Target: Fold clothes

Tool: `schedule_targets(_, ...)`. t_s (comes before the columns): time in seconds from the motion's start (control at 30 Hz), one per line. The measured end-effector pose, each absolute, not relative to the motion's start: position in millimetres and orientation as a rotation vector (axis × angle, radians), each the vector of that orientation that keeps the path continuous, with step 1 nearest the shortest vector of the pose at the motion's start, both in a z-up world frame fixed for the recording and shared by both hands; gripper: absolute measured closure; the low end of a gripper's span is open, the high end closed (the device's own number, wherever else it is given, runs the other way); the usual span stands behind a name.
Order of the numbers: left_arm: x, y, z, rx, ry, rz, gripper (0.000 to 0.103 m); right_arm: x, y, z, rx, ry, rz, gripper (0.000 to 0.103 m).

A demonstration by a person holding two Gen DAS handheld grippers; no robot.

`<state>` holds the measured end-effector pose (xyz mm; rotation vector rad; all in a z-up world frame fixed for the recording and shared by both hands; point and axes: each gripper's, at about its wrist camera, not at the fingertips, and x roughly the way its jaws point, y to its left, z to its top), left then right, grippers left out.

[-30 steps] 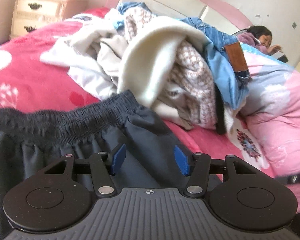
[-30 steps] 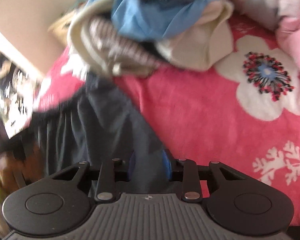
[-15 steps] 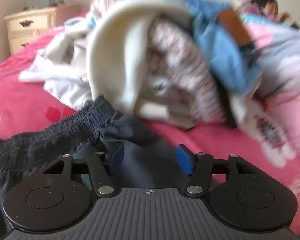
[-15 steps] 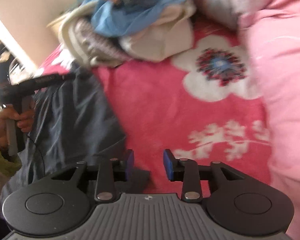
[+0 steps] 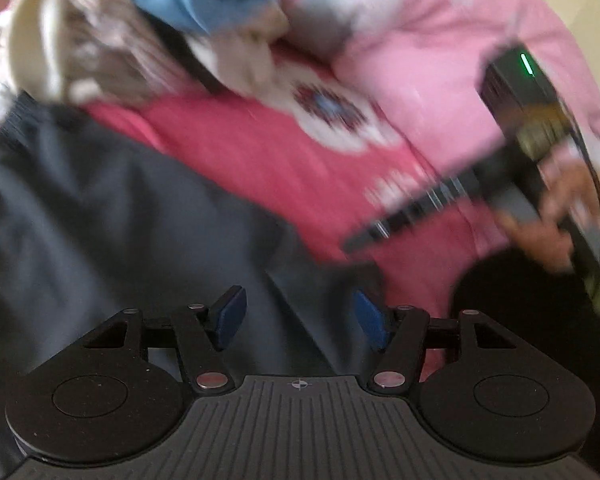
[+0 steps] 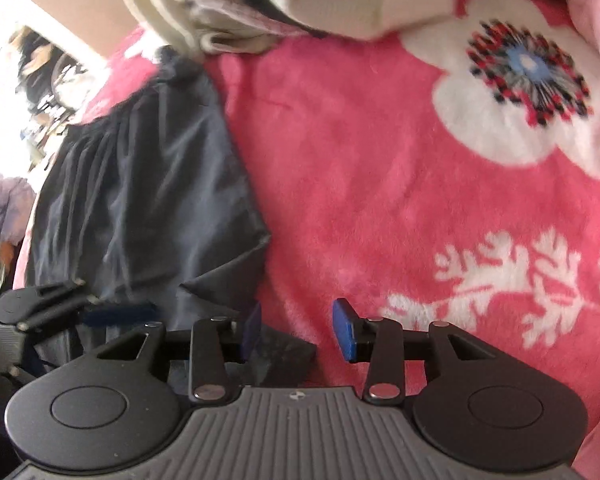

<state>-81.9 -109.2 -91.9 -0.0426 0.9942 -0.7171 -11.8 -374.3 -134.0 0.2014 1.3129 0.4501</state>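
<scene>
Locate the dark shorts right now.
The dark shorts lie flat on the pink floral blanket, on the left of both wrist views, below the pile of unfolded clothes; a corner reaches toward the right gripper.

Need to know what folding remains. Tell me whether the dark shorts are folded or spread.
Spread, roughly flat on the blanket. The shorts lie open, gathered waistband far, a hem corner near; no fold visible, though the near edge is hidden.

No legible text, labels, brands or numbers in either wrist view — left view is motion-blurred. Only mark: a small crosshair symbol [image 6: 295, 395] moulded on the ribbed grey housing — no lettering.
</scene>
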Motion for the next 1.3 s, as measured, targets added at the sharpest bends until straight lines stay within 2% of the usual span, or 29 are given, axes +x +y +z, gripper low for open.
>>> schedule_targets(0.23,-106,-124,-92,-0.057,1.013,-0.800,0.043,-30,-368,-112,0.078,1.294,0.591,0.061)
schedule_targets(0.47,-129,-142,-89,-0.006,1.016,-0.905,0.043,-38,-365,-102,0.073,1.302,0.669,0.061)
schedule_targets(1.3,-152,-152,-104,0.057,1.107,-0.974,0.043,-17,-354,-148,-0.164,1.259,0.786,0.061)
